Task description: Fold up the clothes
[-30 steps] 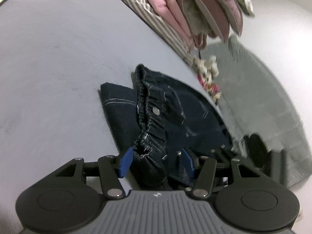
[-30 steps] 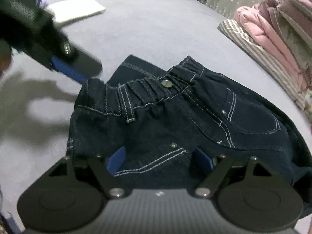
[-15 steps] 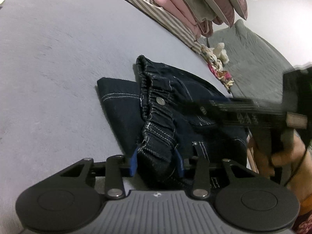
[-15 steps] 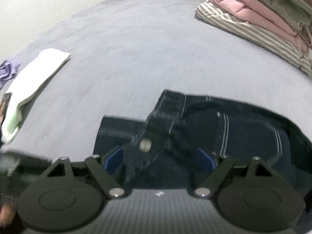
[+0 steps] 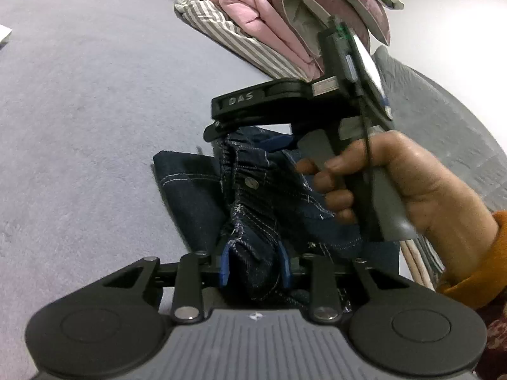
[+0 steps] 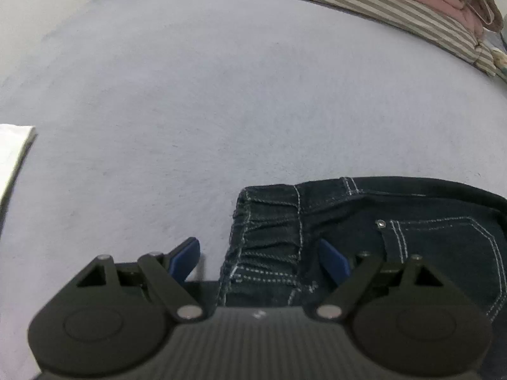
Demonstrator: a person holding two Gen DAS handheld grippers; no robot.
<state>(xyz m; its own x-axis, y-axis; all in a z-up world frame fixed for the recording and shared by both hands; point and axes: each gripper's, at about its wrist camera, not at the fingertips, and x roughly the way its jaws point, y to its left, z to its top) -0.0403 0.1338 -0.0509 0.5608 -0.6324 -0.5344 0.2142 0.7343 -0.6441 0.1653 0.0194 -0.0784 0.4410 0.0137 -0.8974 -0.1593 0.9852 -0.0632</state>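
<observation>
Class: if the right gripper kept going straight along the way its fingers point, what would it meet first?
Most likely the elastic waistband of the dark jeans, which lies between the open right gripper's fingers; depth is hard to judge.

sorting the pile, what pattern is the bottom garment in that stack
Grey and white stripes on the bottom garment, clearest in the right wrist view.

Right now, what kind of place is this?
Probably a bedroom: dark jeans lie on what looks like a grey bedsheet, with a pile of folded clothes stacked at its far edge.
</observation>
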